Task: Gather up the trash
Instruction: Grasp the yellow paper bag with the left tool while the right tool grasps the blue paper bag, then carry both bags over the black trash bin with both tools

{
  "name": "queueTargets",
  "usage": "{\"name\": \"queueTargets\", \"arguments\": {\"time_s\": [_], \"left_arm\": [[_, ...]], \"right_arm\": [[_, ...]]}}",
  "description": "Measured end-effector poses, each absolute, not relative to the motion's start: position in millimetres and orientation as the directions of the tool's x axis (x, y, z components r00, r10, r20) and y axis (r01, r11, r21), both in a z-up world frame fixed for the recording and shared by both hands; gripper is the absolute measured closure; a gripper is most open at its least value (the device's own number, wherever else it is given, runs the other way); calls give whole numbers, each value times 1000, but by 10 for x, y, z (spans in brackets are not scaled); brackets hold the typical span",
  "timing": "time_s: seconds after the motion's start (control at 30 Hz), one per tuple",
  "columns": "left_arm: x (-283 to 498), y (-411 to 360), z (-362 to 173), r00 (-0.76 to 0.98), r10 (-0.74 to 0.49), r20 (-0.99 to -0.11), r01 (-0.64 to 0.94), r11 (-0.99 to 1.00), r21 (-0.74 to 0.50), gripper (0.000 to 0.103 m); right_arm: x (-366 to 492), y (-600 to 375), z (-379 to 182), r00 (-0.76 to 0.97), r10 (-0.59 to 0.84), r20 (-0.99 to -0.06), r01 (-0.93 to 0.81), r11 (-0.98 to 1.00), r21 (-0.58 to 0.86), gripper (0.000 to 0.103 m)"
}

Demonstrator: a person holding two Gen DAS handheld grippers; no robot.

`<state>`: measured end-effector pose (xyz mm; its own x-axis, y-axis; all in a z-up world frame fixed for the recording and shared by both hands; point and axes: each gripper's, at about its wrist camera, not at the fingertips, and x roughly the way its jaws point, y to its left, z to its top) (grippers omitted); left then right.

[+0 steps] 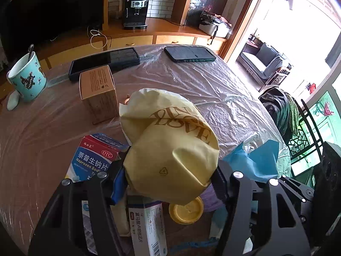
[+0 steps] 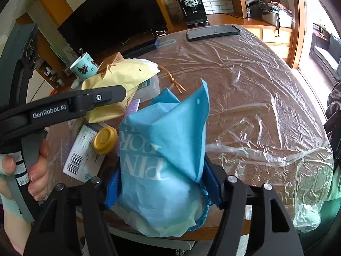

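Gripping stage: left gripper clamps the yellow bag; right gripper clamps the blue bag, at its 3 o'clock. Next, probably lift both off the table.

matt yellow fabric bag, crinkled glossy plastic sheet

place: home living room | signs: television, sofa, coffee machine, plastic-covered table
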<state>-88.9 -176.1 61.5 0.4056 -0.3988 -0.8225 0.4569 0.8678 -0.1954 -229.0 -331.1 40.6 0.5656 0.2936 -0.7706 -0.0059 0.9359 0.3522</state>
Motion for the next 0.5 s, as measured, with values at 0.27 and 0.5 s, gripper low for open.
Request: {"name": "queueTargets", "arguments": {"time_s": [0.27,0.5], "left_arm": [[-986,-1548,953,448,-482,-753,463,846,-266,41],[-1298,-1373,1252,539,-493,-683,487,844,-225,41]], "right_arm": [[-2313,-3511,702,641,313,-701,-25,921,388,43],[-2425,-3527,903,670,332,-664,-82,922,378,43]]}}
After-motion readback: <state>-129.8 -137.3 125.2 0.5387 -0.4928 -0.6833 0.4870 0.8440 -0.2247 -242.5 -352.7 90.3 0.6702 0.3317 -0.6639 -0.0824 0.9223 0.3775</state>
